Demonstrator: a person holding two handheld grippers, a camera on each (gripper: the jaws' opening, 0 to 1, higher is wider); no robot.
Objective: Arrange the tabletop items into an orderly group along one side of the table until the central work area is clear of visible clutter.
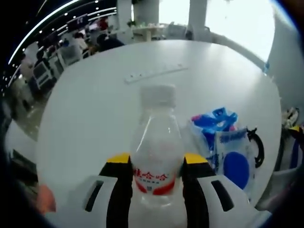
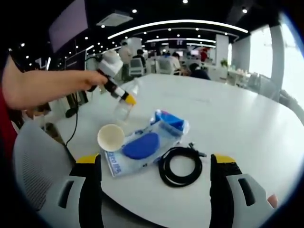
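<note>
1. Yellow-tipped jaws of the left gripper [image 1: 156,173] sit closed around the lower body of a clear plastic bottle [image 1: 156,152], at the height of its red label; the bottle stands upright, white cap on top.
2. Seen from the right gripper view, that same bottle [image 2: 124,107] is held near the table's left edge, just beyond a paper cup [image 2: 111,137], with a person's hand [image 2: 90,78] behind the left gripper [image 2: 124,96].
3. Right gripper [image 2: 154,190]: its jaws are spread wide with nothing between them, poised over the near edge of the white table [image 2: 237,123].
4. Just ahead of it lies a coiled black cable [image 2: 180,166], and to its left, touching or nearly so, a blue-and-white plastic pouch [image 2: 142,145], which reaches back to the cup.
5. Farther off, a white power strip [image 1: 154,73] lies alone toward the far side.
6. Handling, as I judge it: the bottle looks nearly empty, so light, thin-walled and smooth; a firm squeeze could dent it, and the labelled waist is a sensible hold.
7. The cable is limp and will sag and uncoil, so pinching across several loops at once seems wise. The pouch is soft and slippery; take it by an edge. The cup crushes easily; grip one wall at the rim.
</note>
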